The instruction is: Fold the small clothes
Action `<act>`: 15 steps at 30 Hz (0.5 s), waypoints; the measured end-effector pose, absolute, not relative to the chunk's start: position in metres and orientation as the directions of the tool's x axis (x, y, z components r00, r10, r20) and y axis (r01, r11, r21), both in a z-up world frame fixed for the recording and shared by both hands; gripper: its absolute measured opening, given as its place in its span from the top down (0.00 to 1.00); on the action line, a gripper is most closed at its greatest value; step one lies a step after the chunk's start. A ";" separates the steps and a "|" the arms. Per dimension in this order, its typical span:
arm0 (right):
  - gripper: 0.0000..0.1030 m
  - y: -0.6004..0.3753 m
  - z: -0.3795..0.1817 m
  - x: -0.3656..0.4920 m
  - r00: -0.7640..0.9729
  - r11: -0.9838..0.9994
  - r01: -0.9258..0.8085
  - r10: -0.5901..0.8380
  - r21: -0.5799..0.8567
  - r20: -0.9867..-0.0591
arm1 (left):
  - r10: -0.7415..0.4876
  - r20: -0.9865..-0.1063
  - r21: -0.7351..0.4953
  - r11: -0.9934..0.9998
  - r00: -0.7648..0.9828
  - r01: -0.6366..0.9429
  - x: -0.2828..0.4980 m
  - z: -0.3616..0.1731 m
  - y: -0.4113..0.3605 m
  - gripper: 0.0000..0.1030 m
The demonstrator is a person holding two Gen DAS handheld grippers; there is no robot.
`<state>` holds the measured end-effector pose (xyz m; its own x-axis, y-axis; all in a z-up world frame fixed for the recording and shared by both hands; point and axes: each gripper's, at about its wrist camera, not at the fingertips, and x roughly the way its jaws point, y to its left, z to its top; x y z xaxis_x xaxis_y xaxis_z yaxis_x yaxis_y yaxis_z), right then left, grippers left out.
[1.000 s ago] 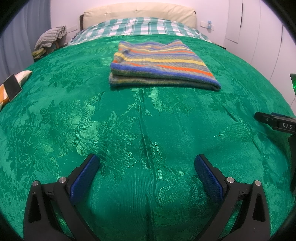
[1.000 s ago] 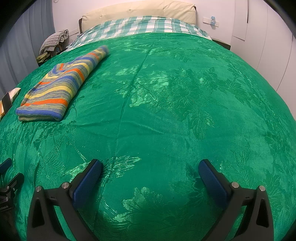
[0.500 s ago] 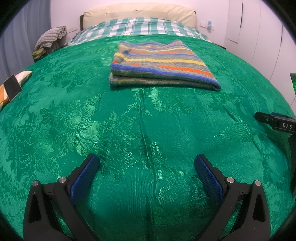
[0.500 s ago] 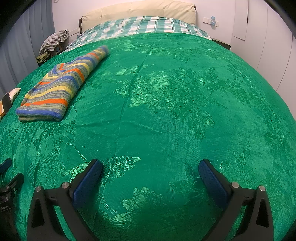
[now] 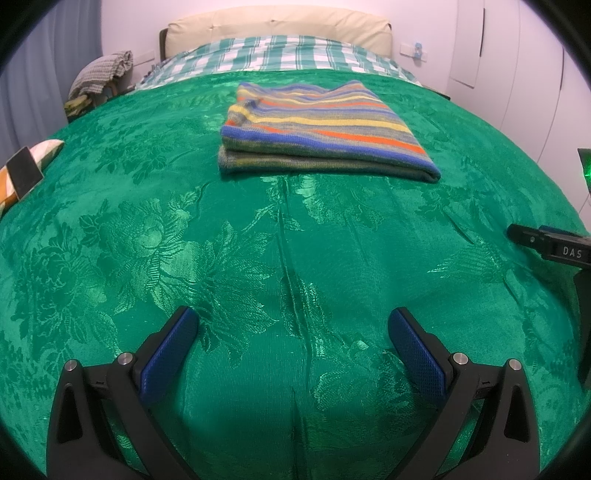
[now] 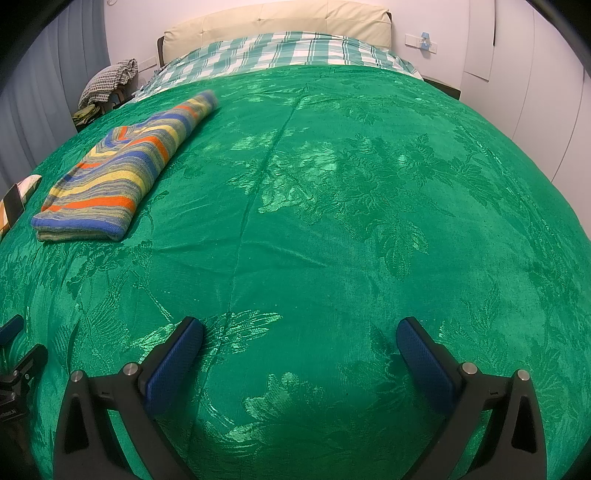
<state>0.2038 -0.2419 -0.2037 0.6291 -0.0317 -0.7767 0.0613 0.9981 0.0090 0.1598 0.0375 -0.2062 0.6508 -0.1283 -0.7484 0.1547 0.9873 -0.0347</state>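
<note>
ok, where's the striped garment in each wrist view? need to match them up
Left wrist: striped garment lies folded at upper centre, straight ahead of the open left gripper.
Right wrist: striped garment sits at upper left, seen at an angle, well off to the side of the open right gripper.
Shared landmark: the cream headboard at top centre in both.

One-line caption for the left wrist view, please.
Left gripper open and empty above the green bedspread, facing a folded striped garment lying flat ahead.
</note>
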 end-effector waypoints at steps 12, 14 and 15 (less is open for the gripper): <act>0.00 -0.242 -0.204 0.204 0.629 0.998 0.061 -0.031 0.009 -0.777 | -0.121 -0.748 -0.026 0.988 0.652 0.154 0.161 -0.206 0.034 0.01; 0.00 -0.242 -0.204 0.204 0.629 0.998 0.061 -0.031 0.009 -0.777 | -0.119 -0.747 -0.024 0.988 0.654 0.152 0.159 -0.206 0.034 0.01; 0.00 -0.242 -0.204 0.204 0.629 0.998 0.061 -0.031 0.009 -0.777 | -0.117 -0.747 -0.023 0.988 0.655 0.151 0.159 -0.206 0.033 0.01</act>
